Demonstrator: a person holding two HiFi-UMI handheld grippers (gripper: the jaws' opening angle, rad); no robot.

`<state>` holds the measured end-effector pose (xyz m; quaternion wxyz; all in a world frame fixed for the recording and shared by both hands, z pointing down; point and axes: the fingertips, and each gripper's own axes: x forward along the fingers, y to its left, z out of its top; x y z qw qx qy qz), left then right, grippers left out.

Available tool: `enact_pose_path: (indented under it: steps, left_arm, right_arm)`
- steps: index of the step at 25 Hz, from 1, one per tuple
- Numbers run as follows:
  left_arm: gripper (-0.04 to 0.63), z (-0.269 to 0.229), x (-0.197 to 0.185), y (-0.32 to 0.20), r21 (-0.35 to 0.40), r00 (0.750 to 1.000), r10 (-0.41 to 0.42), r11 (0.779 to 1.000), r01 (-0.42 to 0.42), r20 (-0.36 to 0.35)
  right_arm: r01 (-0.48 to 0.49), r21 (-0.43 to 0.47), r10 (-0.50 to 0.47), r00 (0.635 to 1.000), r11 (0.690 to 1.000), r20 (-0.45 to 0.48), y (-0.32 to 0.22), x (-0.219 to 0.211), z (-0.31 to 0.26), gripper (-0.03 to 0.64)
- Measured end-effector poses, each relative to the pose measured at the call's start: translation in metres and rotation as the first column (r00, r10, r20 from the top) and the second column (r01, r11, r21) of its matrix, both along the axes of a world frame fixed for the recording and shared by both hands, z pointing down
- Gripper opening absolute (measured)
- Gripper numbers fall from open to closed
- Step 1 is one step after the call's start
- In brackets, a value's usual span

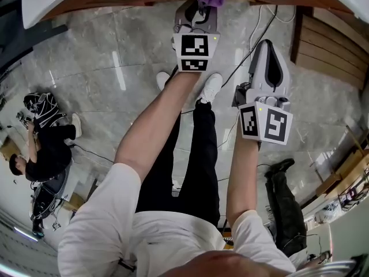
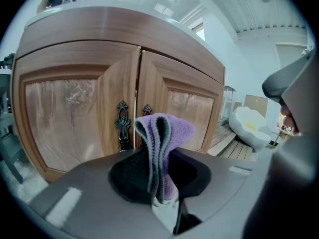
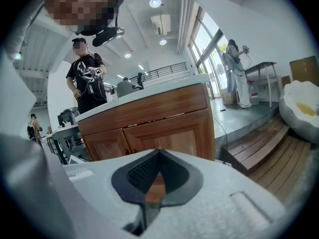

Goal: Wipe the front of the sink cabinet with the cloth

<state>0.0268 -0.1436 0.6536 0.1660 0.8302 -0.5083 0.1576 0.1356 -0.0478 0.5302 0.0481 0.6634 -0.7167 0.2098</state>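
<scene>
Facing the brown wooden sink cabinet (image 2: 84, 108), left tongs (image 2: 160, 159) clamp the folded purple cloth (image 2: 172, 131), evidently soft and limp, mid-fold; right tongs (image 3: 153, 176) closed, empty.

I'm standing in a big open studio hall, not a home. Polished grey stone floor (image 1: 104, 51), cables (image 1: 253, 51) trailing over it, a wooden sink cabinet (image 2: 99, 108), tall windows (image 3: 204, 44), ceiling spotlights (image 3: 155, 2), another person (image 1: 49, 149) down among gear.

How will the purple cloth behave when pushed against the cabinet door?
Probably floppy: the cloth folds over on itself above the left gripper. Its fuzzy pile looks soft, so it should flatten against the cabinet door, perhaps bunching rather than sliding stiffly.
</scene>
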Motion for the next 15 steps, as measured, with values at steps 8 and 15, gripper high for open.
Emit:
enact_pose_path:
  steps: [8, 15]
  left_arm:
    - [0.071, -0.011, -0.025, 0.006, 0.016, 1.0, -0.014, 1.0, 0.014, -0.023]
    - [0.071, -0.012, -0.051, 0.006, 0.038, 0.999, 0.033, 0.999, -0.033, -0.002]
  right_arm:
    - [0.027, 0.004, -0.027, 1.0, 1.0, 0.0, -0.005, -0.028, -0.005, -0.003]
    - [0.054, -0.004, -0.054, 0.999, 0.999, -0.003, -0.008, -0.055, -0.003, -0.003]
